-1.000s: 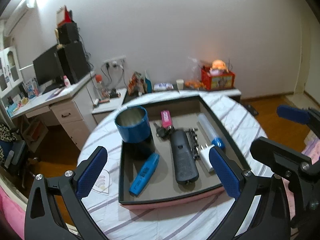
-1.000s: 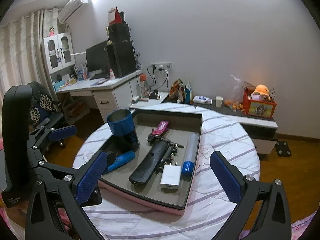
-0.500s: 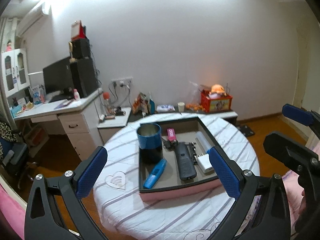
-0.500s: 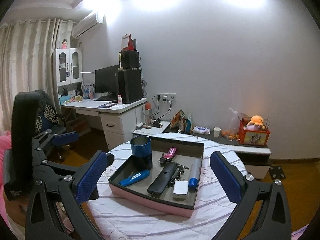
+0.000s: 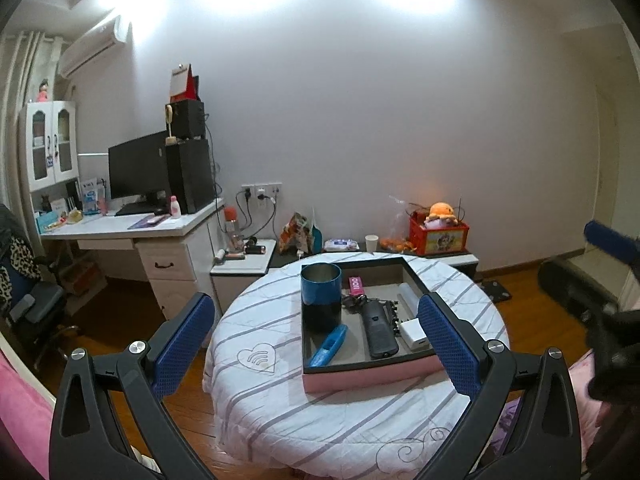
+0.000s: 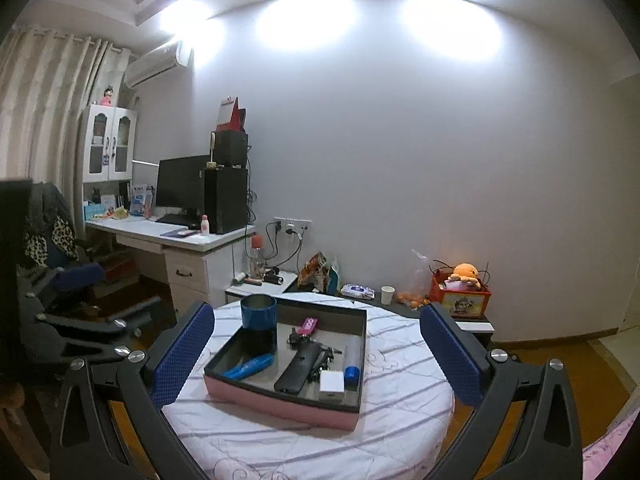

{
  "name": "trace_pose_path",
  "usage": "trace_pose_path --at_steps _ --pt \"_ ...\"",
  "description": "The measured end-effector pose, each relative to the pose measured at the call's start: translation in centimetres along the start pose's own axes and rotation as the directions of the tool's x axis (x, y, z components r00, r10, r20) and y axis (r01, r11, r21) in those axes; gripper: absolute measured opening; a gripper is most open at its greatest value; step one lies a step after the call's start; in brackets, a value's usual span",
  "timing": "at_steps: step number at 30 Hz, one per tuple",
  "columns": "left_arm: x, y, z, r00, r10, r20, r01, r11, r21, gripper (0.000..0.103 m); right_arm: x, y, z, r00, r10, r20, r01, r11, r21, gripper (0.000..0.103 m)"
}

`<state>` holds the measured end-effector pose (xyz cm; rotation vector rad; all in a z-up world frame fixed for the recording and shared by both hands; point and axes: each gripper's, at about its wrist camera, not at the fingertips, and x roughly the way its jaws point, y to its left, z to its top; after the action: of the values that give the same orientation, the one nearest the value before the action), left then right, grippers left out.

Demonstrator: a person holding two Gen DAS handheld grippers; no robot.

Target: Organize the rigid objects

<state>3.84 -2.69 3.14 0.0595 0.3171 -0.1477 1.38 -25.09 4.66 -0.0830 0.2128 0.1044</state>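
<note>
We hold both the left gripper (image 5: 316,350) and the right gripper (image 6: 316,350) spread wide and empty, well back from the table (image 5: 264,320). The cup (image 5: 321,296), remote (image 5: 378,332) and charger (image 5: 414,332) lie inside the tray (image 5: 360,378); approach low and centred.

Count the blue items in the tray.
3: the cup standing at the tray's back-left corner, the marker lying front-left, and the tube's cap front-right. Others may be hidden behind the cup.

A pink-sided tray (image 5: 362,378) on the round tabletop (image 5: 256,364) holds an upright blue cup (image 5: 321,294), blue marker (image 5: 329,345), black remote (image 5: 378,334), white charger (image 5: 416,333), keys (image 5: 354,301).
</note>
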Motion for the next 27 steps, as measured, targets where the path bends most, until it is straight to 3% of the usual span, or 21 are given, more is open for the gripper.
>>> trace_pose_path --at_steps 27 --pt "-4.9 0.2 -2.0 0.991 0.036 0.128 -0.037 0.999 0.007 0.103 -3.7 2.4 -1.3 0.994 -0.042 0.1 0.04 0.999 0.017 0.103"
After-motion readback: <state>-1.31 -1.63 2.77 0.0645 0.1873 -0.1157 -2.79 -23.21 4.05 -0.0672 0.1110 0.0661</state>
